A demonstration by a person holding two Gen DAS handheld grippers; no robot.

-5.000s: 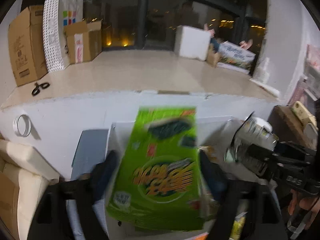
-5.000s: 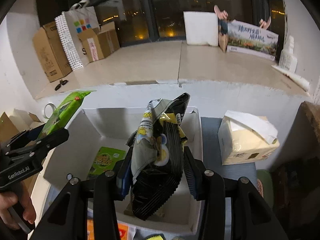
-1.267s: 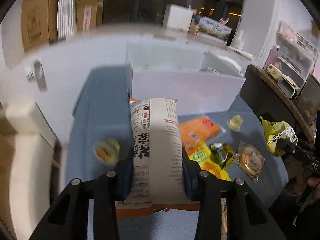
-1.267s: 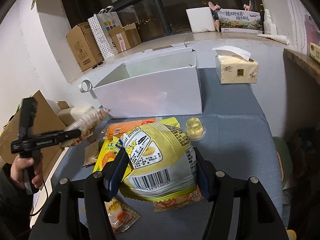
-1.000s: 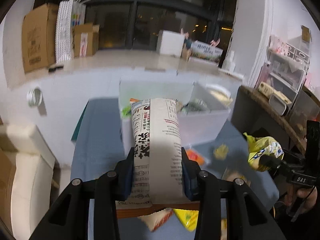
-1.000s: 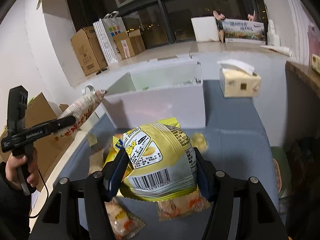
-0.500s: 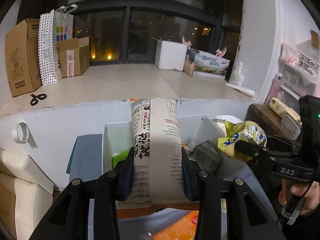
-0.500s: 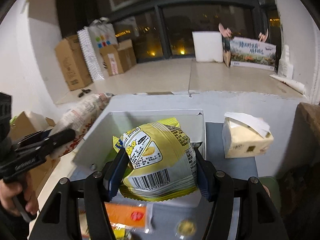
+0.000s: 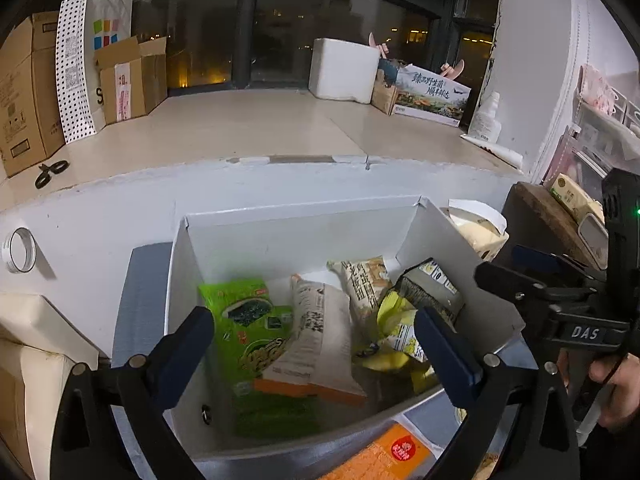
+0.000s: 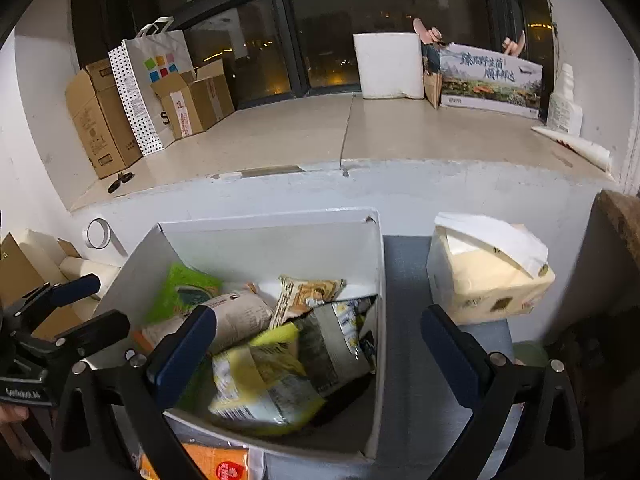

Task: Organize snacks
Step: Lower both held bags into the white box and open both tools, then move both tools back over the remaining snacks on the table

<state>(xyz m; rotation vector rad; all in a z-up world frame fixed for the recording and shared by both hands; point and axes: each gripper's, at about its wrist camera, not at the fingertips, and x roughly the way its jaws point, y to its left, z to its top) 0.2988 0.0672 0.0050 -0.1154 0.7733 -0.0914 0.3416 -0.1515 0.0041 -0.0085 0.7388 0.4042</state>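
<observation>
A white open box (image 9: 280, 236) (image 10: 264, 244) holds several snack bags. Among them are a green seaweed pack (image 9: 248, 328) (image 10: 180, 288), a white printed bag (image 9: 320, 340) (image 10: 240, 316), a yellow chip bag (image 9: 396, 336) (image 10: 260, 384), a dark bag (image 9: 432, 284) (image 10: 340, 344) and a tan packet (image 9: 364, 280) (image 10: 308, 292). My left gripper (image 9: 320, 352) is open and empty above the box's near side. My right gripper (image 10: 320, 352) is open and empty above the box's near right corner. An orange pack (image 9: 380, 456) (image 10: 216, 464) lies on the blue cloth in front of the box.
A tissue pack (image 10: 488, 268) (image 9: 476, 228) sits right of the box. A tape roll (image 9: 18, 250) (image 10: 98, 234) hangs on the white ledge wall. Cardboard boxes (image 10: 100, 120), a dotted paper bag (image 10: 148, 80) and scissors (image 9: 50, 172) rest on the ledge behind. A wooden shelf (image 9: 548, 216) stands at right.
Both grippers opened. The white printed bag left my left gripper and the yellow chip bag left my right gripper; both now lie in the box.
</observation>
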